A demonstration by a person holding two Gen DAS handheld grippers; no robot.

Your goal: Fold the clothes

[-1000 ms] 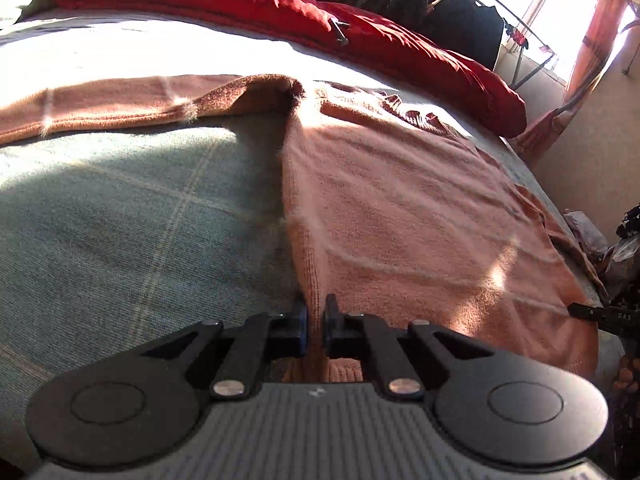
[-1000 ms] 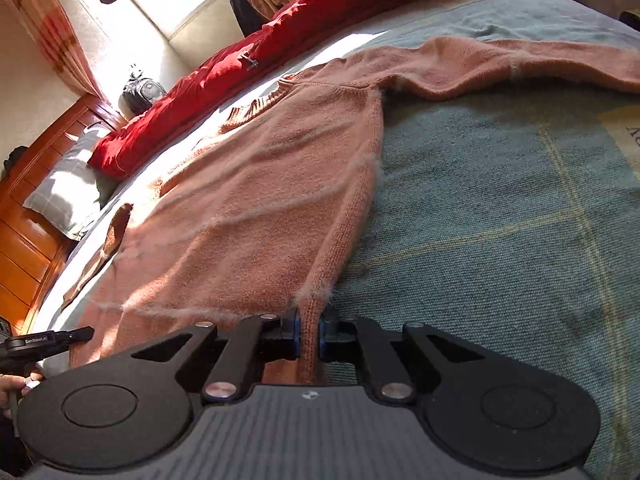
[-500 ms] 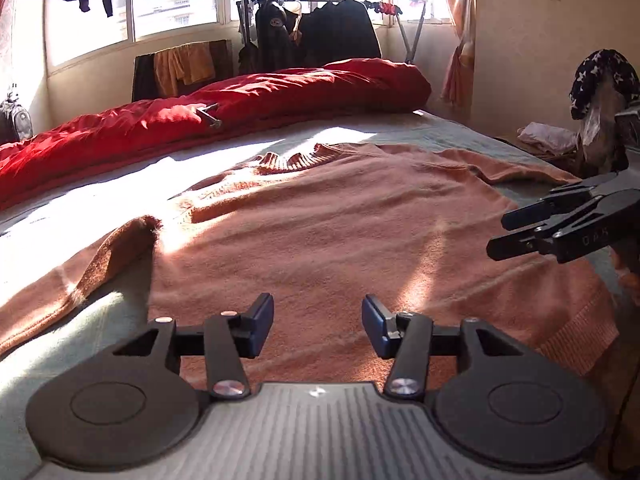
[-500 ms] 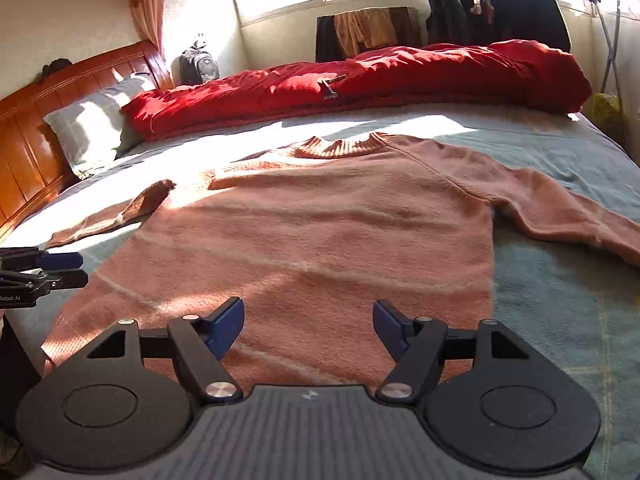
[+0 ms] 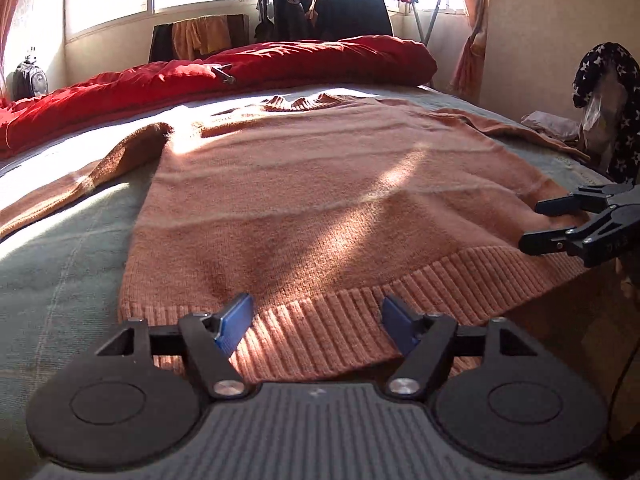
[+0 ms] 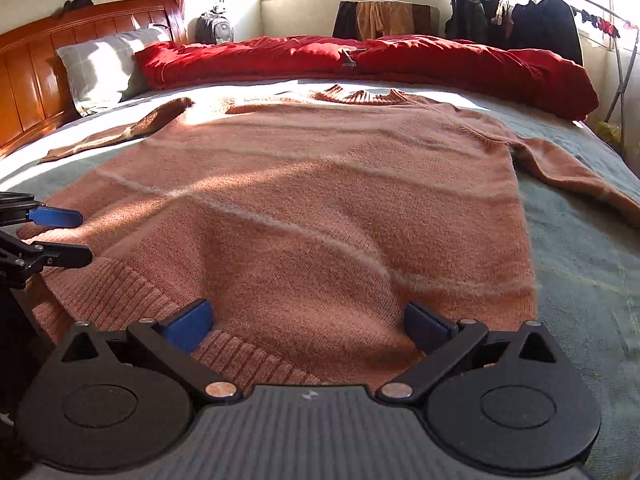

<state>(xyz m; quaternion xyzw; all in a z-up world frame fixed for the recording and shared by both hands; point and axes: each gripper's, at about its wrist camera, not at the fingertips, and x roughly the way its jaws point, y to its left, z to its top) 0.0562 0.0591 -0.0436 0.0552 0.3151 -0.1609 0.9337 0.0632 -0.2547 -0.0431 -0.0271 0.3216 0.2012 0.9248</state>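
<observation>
The orange sweater (image 5: 320, 200) lies spread flat on the bed (image 5: 60, 264), sleeves out, ready for folding, while the left gripper (image 5: 318, 322) and right gripper (image 6: 308, 324) hover spread-fingered and empty at its ribbed hem (image 5: 400, 296).

red duvet (image 6: 440, 62) bunched along the far side of the bed (image 6: 592, 280), grey pillow (image 6: 100, 68) by the wooden headboard (image 6: 36, 72), backpack (image 6: 214, 30), dark coats on a drying rack (image 5: 332, 12)

Left gripper (image 5: 316, 322) jaws spread above sweater (image 5: 320, 200) hem.
</observation>
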